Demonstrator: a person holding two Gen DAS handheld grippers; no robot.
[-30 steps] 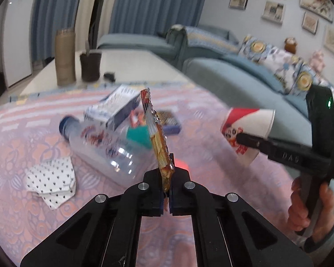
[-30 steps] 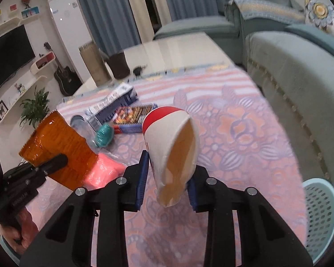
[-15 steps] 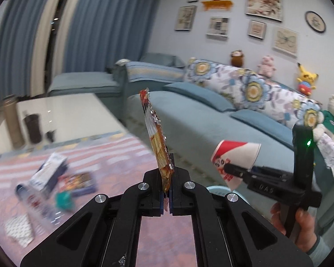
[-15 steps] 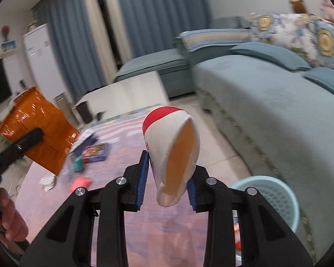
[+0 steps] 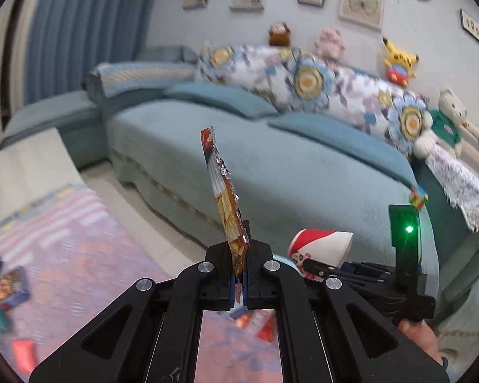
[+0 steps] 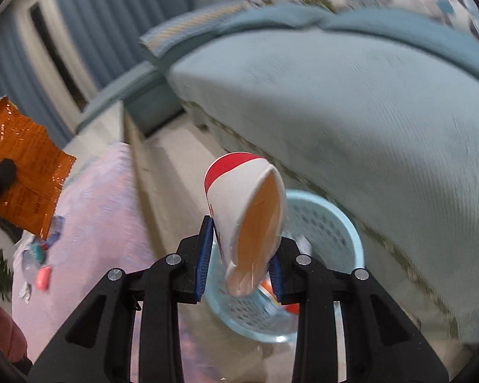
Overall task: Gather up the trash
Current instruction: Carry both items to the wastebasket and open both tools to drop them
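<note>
My left gripper [image 5: 238,282] is shut on an orange snack wrapper [image 5: 223,191] that stands upright, edge-on; the wrapper also shows in the right wrist view [image 6: 22,166] at the far left. My right gripper [image 6: 241,255] is shut on a squashed red and white paper cup [image 6: 249,220], held on its side above a light blue trash basket [image 6: 330,226] on the floor. The cup [image 5: 319,247] and right gripper [image 5: 313,263] also show low right in the left wrist view. Some trash lies in the basket.
A teal sofa [image 5: 287,166] with floral cushions and plush toys runs along the wall behind the basket. The table with a pink patterned cloth [image 5: 64,255] is at the left, with more litter [image 5: 9,287] on it. A strip of floor separates table and sofa.
Both grippers have swung right, away from the table and toward the sofa, still holding the wrapper and the cup. The basket has come to sit right under the cup.
</note>
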